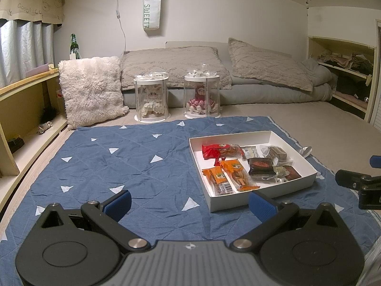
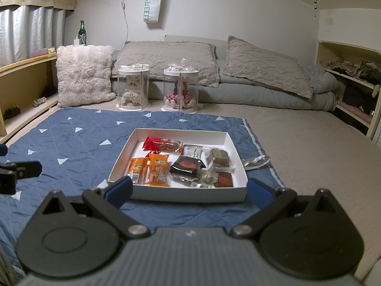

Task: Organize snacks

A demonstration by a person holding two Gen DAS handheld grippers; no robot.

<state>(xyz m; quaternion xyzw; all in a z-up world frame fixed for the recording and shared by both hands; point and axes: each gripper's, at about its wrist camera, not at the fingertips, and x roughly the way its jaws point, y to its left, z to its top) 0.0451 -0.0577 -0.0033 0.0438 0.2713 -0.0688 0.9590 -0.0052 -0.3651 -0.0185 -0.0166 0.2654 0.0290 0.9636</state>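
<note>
snacks fill white box, tools spread.

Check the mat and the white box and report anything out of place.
One thing stands out: a silvery wrapper lies outside the white box, just off its right side at the blue mat's edge, while every other snack sits inside. Nothing looks spilled or torn. Both claws, left claw and right claw, are open and empty.
</note>
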